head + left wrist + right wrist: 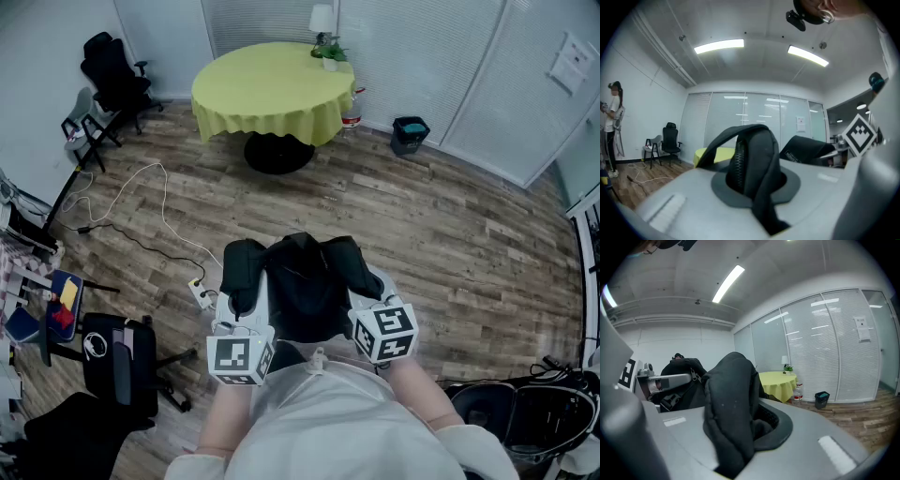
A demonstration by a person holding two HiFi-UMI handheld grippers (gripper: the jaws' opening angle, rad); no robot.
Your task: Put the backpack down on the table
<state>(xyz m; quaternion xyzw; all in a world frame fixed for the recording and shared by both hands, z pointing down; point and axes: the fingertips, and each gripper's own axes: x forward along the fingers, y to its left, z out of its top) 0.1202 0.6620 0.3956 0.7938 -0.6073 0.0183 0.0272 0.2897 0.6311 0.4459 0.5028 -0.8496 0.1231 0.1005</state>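
The wooden plank floor (450, 234) fills most of the head view. It is closed in by pale walls and by a long glass wall with white blinds (422, 56). At the far side stands the bench (272, 89), a round one under a yellow-green cloth on a dark foot.

The black backpack (305, 286) is not on the bench. It hangs close in front of the person, over the floor and well apart from the bench.

The left gripper (754, 187) is closed on one shoulder strap (754, 154), which stands up in a loop from between its jaws. The right gripper (736, 427) is closed in the same way on the other strap (729, 399).

A black office chair (117, 75) stands at the left wall, and a white cable (141, 202) runs over the floor to a power strip (202, 292). A dark bin (410, 134) stands by the blinds and a bottle (352, 111) just beside the bench. On the bench are a small lamp (322, 19) and a plant (330, 52).

A paper sheet (569, 61) hangs on the right wall, and the backpack carries a small white label (797, 154). Both are too small to read.
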